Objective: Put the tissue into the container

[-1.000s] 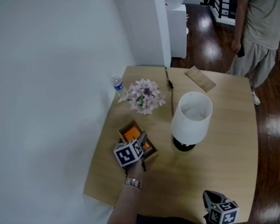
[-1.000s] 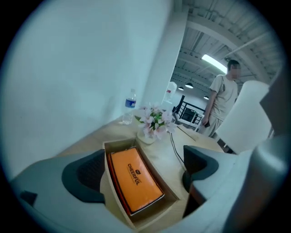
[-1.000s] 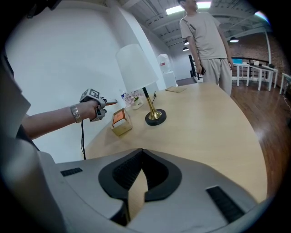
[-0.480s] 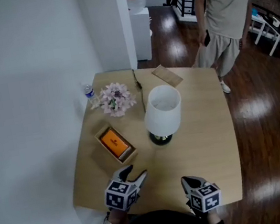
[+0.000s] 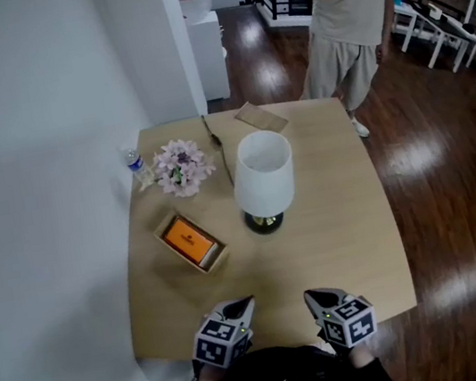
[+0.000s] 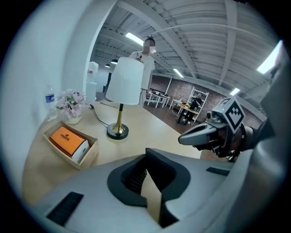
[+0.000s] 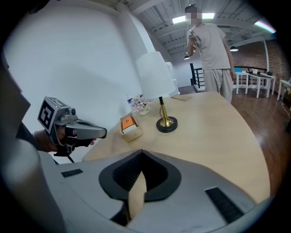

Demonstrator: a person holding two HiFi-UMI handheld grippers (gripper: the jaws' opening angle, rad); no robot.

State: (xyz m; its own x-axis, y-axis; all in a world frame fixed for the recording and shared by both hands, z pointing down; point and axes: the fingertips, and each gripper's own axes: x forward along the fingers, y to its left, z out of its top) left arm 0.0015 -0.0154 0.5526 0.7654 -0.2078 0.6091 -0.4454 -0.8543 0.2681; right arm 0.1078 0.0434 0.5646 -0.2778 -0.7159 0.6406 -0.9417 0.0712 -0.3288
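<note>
L gripper (image 5: 241, 303) pulled back from container (image 5: 179, 254), fingers closed & empty; R gripper (image 5: 313, 294) closed too.

One lamp (image 5: 262, 172), one box (image 5: 179, 255), one bottle (image 5: 134, 163), seemingly one bouquet (image 5: 181, 165).

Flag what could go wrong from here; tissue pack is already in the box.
1. The lamp stands close beside the container; a reach back toward the tissue pack could clip its shade.
2. Its cord trails across the table by the flowers; a snag might topple it.
3. Left tool and right tool are shut and empty; re-gripping needs opening first.
</note>
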